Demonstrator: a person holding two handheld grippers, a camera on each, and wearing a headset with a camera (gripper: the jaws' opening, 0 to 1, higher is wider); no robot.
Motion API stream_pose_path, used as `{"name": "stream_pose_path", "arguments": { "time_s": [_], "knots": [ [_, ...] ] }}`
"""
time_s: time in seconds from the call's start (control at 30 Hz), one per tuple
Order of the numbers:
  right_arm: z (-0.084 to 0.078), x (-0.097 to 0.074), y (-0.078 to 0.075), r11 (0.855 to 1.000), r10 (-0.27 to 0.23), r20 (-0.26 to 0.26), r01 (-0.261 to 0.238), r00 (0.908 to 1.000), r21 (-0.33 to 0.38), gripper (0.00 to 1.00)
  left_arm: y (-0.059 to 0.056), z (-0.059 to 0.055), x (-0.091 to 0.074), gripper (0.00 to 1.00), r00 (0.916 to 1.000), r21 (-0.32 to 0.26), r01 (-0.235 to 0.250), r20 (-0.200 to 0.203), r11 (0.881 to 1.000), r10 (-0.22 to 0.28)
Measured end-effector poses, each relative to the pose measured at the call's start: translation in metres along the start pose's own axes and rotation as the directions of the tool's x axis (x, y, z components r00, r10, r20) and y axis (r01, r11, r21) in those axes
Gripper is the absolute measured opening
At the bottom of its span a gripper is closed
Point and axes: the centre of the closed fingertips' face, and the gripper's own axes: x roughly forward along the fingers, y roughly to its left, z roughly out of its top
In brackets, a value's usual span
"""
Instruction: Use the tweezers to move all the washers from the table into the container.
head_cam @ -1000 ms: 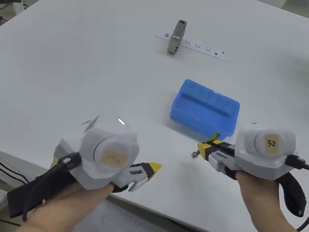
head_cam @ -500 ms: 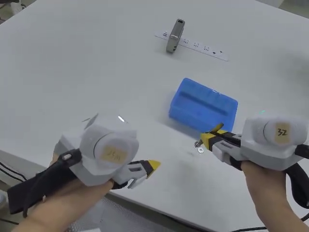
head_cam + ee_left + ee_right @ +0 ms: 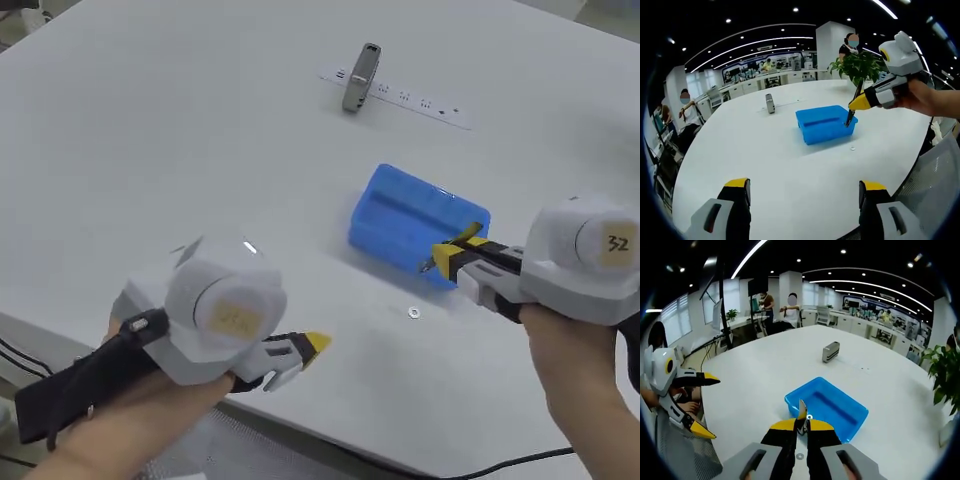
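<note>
Left gripper (image 3: 805, 186): low at the near edge of the white table (image 3: 150, 130), jaws spread wide, nothing between them. In the right gripper view it sits at the far left, both yellow tips apart.

Far side of the table: a white power strip (image 3: 405, 98) lies flat, with a grey plug block (image 3: 361, 75) standing on its left end.

Blue container (image 3: 415, 215): rectangular, open top, right of centre, well apart from the power strip.

Washer (image 3: 414, 313): one small ring lies on the table just in front of the container's near wall, outside it. In the right gripper view it lies low between that gripper's jaws.

Tweezers (image 3: 430, 266): the tips hang over the container's near right corner. In the right gripper view the two arms look pressed together into one thin blade. A second small ring (image 3: 810, 416) shows right beside that blade, over the container. Cannot tell whether the tips pinch it or it lies inside.

Right gripper (image 3: 458, 252): jaws clamped on the tweezers' handle, raised above the table at the container's right end, pointing left and down.

Background, left gripper view: a potted plant (image 3: 860, 65) behind the right gripper, people at far desks.
</note>
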Motion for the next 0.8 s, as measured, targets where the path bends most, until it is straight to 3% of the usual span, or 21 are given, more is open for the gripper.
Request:
{"name": "stream_pose_path", "arguments": {
  "time_s": [0.4,0.8],
  "knots": [
    [0.017,0.014,-0.011,0.998,-0.006,0.005,0.006,1.0000,-0.069,0.03,0.000,0.000,0.000,0.92,1.0000,-0.004,0.003,0.002,1.000,-0.003],
    [0.006,0.043,-0.024,0.999,0.002,-0.038,-0.004,0.9993,-0.049,0.03,-0.001,-0.002,0.001,0.91,0.9999,-0.003,0.006,-0.012,1.000,-0.006]
  ]
}}
